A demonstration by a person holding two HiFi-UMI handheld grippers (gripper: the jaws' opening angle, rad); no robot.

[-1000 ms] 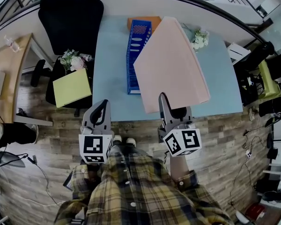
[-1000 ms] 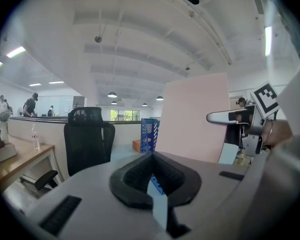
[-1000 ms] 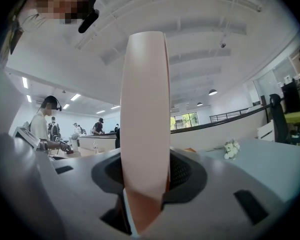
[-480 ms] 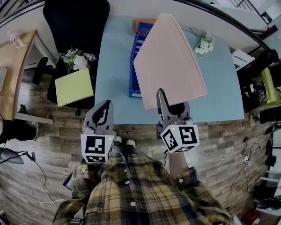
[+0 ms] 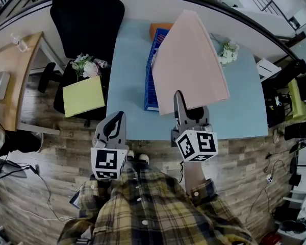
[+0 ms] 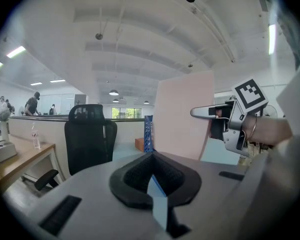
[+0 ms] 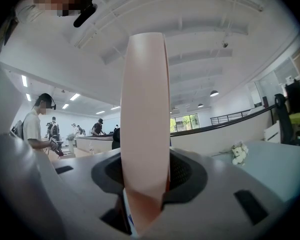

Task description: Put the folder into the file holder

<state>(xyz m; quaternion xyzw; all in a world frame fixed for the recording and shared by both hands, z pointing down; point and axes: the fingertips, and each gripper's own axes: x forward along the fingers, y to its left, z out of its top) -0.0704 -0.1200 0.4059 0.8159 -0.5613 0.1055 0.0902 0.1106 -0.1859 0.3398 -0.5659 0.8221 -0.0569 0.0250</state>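
A big pink folder point(image 5: 191, 65) stands on edge above the light-blue table point(image 5: 127, 86), and my right gripper point(image 5: 181, 98) is shut on its near corner. In the right gripper view the folder point(image 7: 145, 109) rises edge-on between the pads of the right gripper point(image 7: 145, 184). The blue slotted file holder point(image 5: 152, 75) stands just left of the folder, its right side hidden behind it. My left gripper point(image 5: 117, 119) hangs off the table's near edge, shut and empty. The left gripper view shows the left gripper point(image 6: 151, 156), the folder point(image 6: 182, 116) and the file holder point(image 6: 148, 133).
An orange box point(image 5: 160, 28) lies behind the file holder. White flowers point(image 5: 228, 52) sit at the table's far right. Left of the table are a black office chair point(image 5: 86, 19), a flower bunch point(image 5: 84, 65), a yellow-green pad point(image 5: 84, 96) and a wooden desk point(image 5: 15, 75).
The right gripper has carried the folder a little forward and left, so that it now covers more of the file holder. The left gripper has stayed where it was.
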